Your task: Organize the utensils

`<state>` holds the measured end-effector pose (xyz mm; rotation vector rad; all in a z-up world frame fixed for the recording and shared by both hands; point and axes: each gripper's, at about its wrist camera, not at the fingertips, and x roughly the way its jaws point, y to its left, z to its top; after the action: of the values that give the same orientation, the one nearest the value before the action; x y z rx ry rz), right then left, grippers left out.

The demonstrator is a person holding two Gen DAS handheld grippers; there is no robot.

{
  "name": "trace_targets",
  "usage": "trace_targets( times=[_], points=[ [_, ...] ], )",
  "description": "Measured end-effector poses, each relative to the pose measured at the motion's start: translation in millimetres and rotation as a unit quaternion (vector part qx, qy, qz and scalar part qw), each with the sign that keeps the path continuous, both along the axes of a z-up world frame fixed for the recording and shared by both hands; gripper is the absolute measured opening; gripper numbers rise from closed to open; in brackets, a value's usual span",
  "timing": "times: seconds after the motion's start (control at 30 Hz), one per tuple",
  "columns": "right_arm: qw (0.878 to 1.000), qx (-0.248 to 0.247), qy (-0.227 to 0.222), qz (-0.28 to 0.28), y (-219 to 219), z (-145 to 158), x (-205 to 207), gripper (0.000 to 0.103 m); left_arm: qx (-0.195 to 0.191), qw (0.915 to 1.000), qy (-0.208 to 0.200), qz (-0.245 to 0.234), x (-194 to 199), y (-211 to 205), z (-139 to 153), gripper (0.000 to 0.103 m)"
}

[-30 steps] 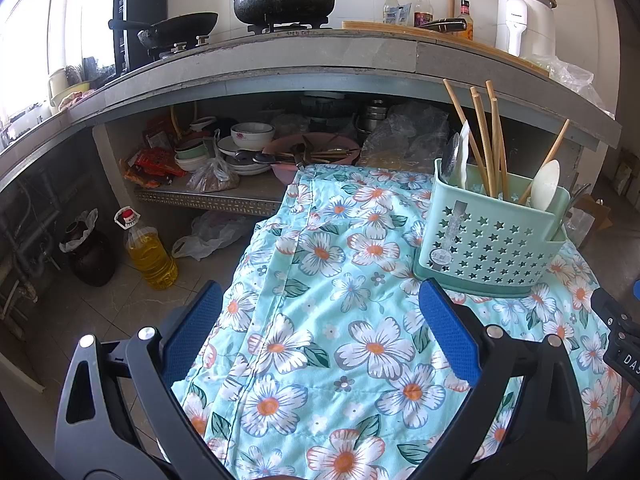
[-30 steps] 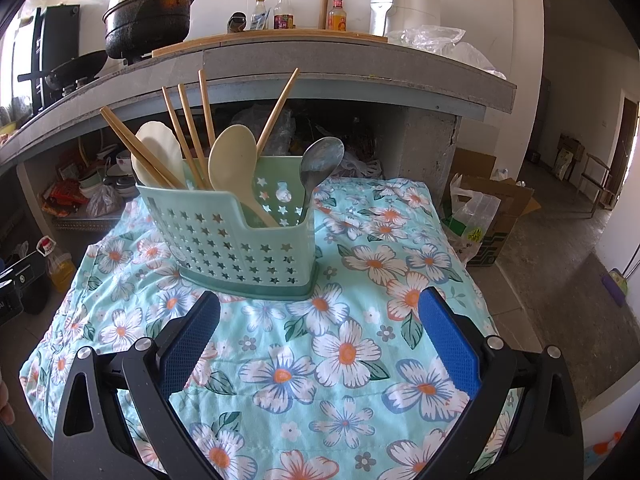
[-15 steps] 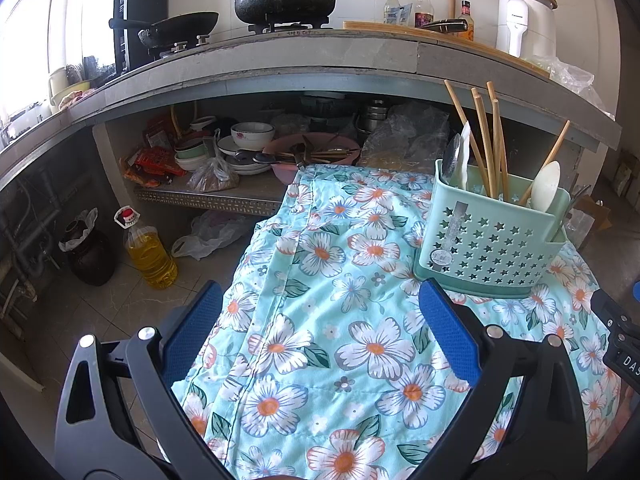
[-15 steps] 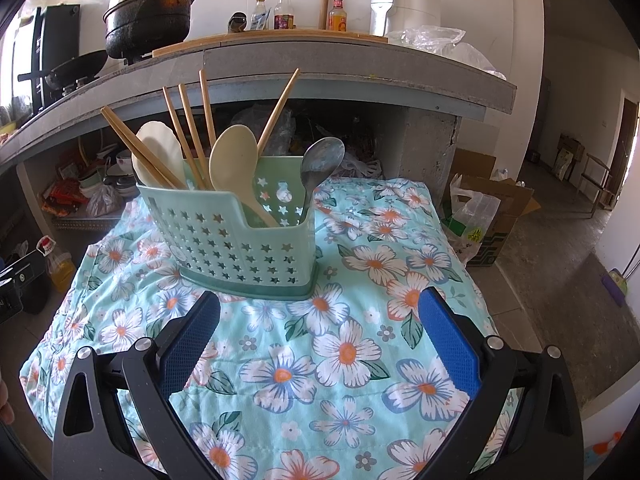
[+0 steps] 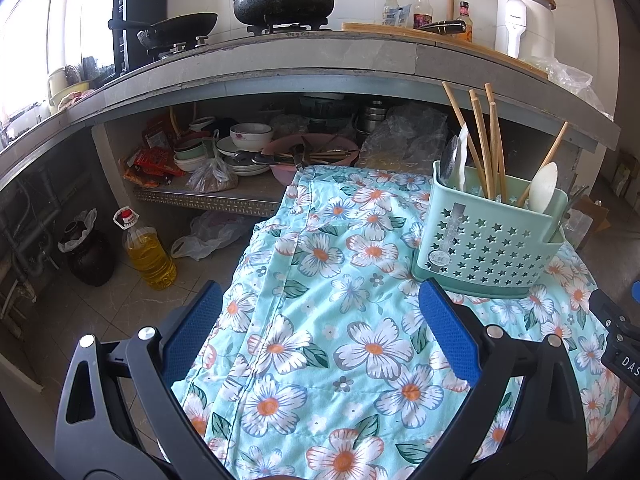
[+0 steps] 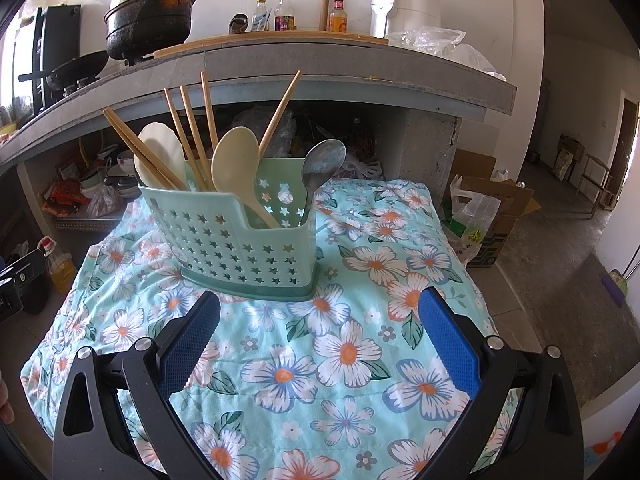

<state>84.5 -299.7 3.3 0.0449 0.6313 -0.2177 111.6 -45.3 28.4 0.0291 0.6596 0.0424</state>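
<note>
The right claw [image 6: 320,344], wide and empty, has the holder [image 6: 240,236] at eleven o'clock, utensils upright; the left claw [image 5: 320,336], equally wide, sits farther off.

Upright mint star-punched caddy [image 6: 240,240] on floral cloth, bristling with chopsticks [image 6: 192,132], spoons [image 6: 234,164].

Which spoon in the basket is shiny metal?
The rightmost spoon, grey and shiny; the other two spoons in the basket are cream-coloured.
</note>
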Motion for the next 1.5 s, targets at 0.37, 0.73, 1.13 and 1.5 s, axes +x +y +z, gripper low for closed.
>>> trace_targets(
  times=[0.37, 0.73, 1.13, 1.5],
  points=[
    [1.0, 0.0, 0.0, 0.0, 0.8, 0.5, -0.3, 0.097, 0.0, 1.0, -0.001, 0.0, 0.1, 0.1, 0.4, 0.095],
    [1.0, 0.0, -0.001, 0.0, 0.7, 0.4, -0.4, 0.097, -0.001, 1.0, -0.001, -0.002, -0.1, -2.0, 1.1, 0.095],
    [1.0, 0.001, 0.0, 0.001, 2.5, 1.1, -0.4, 0.097, 0.0, 1.0, 0.001, -0.002, 0.2, -4.1, 2.3, 0.095],
    [1.0, 0.002, 0.0, 0.0, 1.9, 0.8, -0.7, 0.097, -0.001, 1.0, 0.002, -0.003, 0.3, -3.2, 1.9, 0.095]
  ],
)
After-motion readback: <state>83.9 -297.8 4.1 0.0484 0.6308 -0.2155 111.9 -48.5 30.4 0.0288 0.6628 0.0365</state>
